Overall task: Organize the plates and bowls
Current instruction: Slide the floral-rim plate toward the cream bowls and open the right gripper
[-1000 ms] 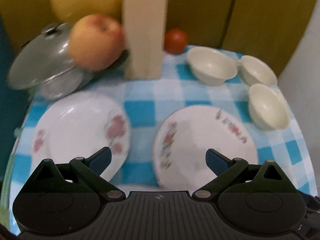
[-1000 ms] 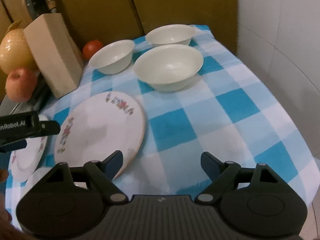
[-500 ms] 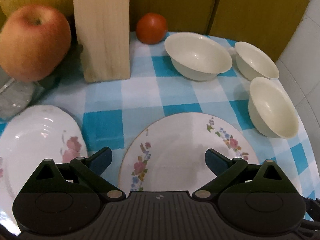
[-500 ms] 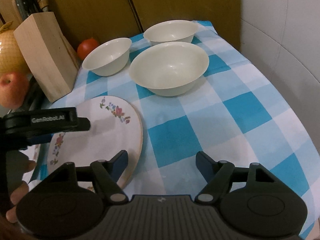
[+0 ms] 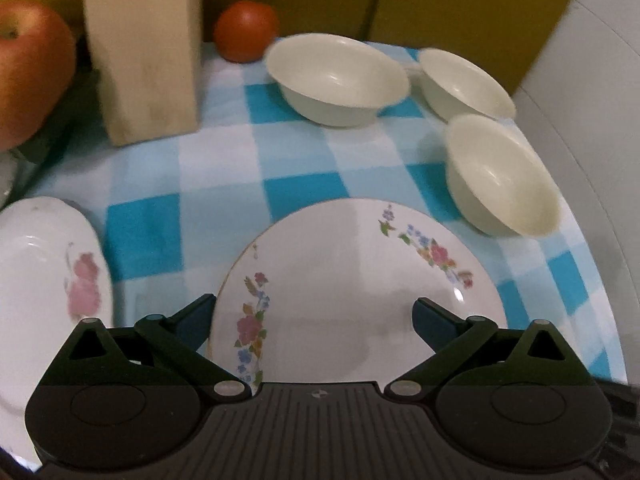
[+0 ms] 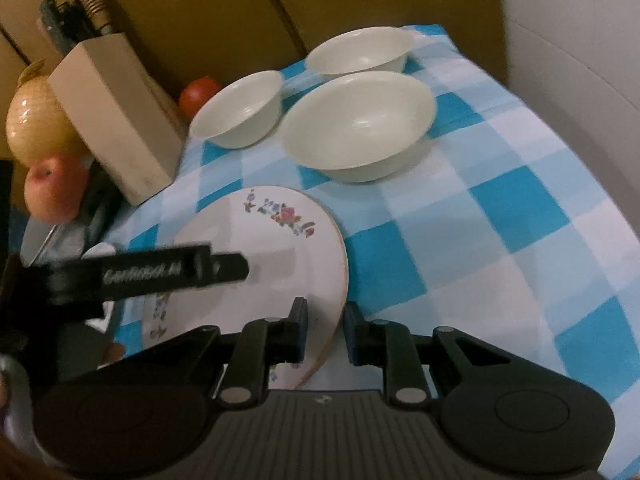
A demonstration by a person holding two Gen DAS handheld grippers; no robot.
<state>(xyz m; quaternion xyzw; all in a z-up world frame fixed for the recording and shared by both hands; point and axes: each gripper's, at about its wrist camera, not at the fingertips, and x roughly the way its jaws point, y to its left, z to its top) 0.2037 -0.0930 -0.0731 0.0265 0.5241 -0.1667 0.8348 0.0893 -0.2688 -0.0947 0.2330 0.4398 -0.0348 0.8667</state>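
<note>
Only the right wrist view shows the right gripper [image 6: 325, 330] pinching the round white floral plate's [image 6: 280, 264] raised right rim; the left gripper [image 5: 314, 318] hovers spread above it.

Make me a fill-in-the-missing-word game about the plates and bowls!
1. There are ___ cream bowls on the checked cloth.
2. The flowered plate has its rim between the fingers of the ___ hand-held gripper.
3. The left hand-held gripper hovers over the same plate with its jaws wide ___.

Missing words: three; right; open
</note>
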